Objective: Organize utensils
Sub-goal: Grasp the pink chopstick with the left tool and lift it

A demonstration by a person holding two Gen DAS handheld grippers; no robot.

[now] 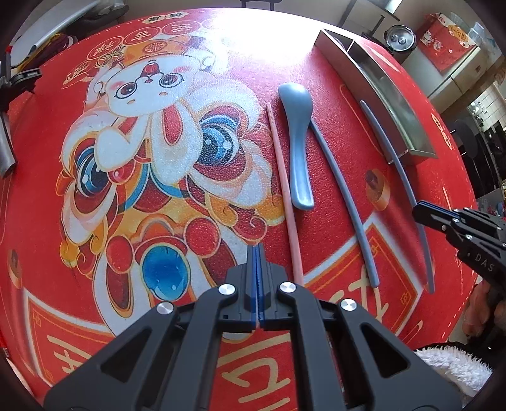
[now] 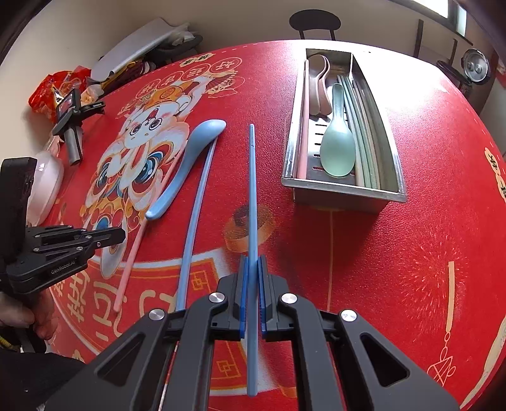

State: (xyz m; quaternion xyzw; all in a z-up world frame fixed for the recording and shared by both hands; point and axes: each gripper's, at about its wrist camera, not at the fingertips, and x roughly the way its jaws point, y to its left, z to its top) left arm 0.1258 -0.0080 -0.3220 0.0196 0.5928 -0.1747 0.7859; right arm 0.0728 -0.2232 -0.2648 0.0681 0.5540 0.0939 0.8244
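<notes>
In the right wrist view my right gripper is shut on a blue chopstick, which runs out ahead along the red mat. To its left lie a second blue chopstick, a blue spoon and a pink chopstick. A metal tray ahead on the right holds a green spoon, a pink spoon and several chopsticks. My left gripper is shut and empty, just left of the pink chopstick. Beyond it lie the blue spoon, the loose blue chopstick and the tray.
A red printed mat covers the round table. At its far left edge sit a snack bag, a black phone stand and a white dish. A dark chair stands beyond the table.
</notes>
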